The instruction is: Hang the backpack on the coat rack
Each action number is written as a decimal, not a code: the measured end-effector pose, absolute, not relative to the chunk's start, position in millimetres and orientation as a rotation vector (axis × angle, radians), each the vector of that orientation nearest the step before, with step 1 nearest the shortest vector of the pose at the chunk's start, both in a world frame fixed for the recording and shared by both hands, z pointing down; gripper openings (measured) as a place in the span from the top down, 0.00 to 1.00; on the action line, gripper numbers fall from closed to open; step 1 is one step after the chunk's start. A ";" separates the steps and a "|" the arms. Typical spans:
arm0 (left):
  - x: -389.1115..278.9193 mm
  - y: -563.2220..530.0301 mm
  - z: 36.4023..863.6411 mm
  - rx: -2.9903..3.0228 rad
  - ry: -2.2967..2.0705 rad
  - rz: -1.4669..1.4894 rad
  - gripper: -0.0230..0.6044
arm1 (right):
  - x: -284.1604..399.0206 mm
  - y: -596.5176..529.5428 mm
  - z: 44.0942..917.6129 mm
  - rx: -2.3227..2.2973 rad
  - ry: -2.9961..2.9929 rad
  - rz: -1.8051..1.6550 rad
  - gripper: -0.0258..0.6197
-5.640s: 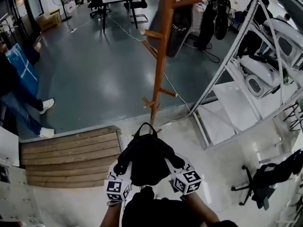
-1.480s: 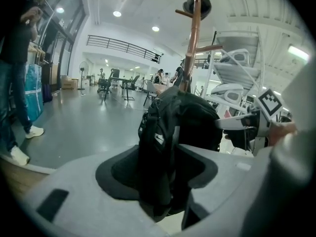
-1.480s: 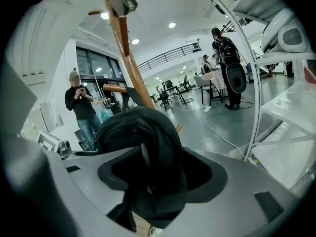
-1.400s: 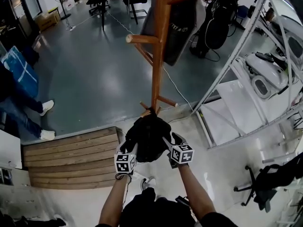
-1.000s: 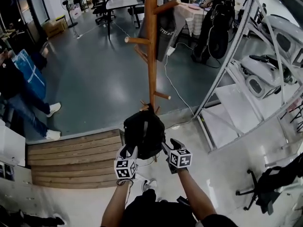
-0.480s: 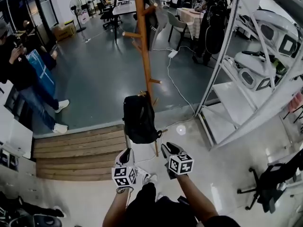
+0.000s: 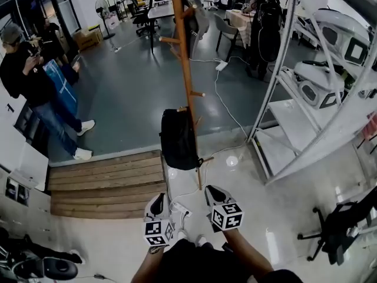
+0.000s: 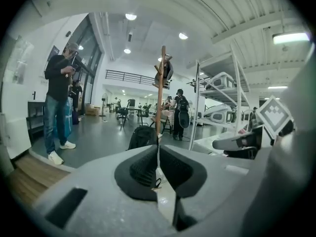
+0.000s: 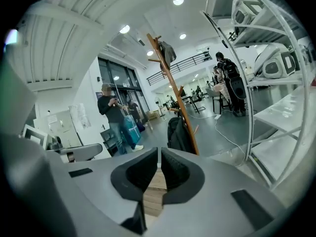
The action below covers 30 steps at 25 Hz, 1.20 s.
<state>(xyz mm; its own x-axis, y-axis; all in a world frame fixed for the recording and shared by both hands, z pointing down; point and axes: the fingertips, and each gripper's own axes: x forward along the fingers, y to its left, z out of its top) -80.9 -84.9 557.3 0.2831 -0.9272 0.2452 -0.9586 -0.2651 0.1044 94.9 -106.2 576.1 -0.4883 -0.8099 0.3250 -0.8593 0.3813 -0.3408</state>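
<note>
The black backpack (image 7: 178, 139) hangs by its top loop from a low peg of the wooden coat rack (image 7: 184, 58), free of both grippers. My left gripper (image 7: 156, 201) and right gripper (image 7: 212, 193) are well back from it, low in the head view. In the left gripper view the left gripper (image 8: 158, 153) is shut and empty, with the backpack (image 8: 142, 137) and the rack (image 8: 162, 83) far ahead. The right gripper (image 9: 159, 154) has its jaws closing, nearly together with nothing between them. Beyond it are the backpack (image 9: 178, 131) and the rack (image 9: 173, 83).
A wooden step platform (image 7: 106, 181) lies to the left of the rack. Metal shelving (image 7: 283, 81) with white devices stands at the right. A person (image 7: 35, 81) with a blue bag stands at the left. A cable and power strip (image 7: 179, 208) lie near my feet; a black chair (image 7: 336, 234) stands lower right.
Both grippers have let go of the backpack, drawn back from it and closed their jaws. The backpack now hangs from the rack on its own.
</note>
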 end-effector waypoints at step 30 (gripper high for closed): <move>-115.7 -41.5 545.3 2.419 -1.687 0.178 0.92 | 41.4 -42.0 544.4 1.540 -2.526 0.628 0.94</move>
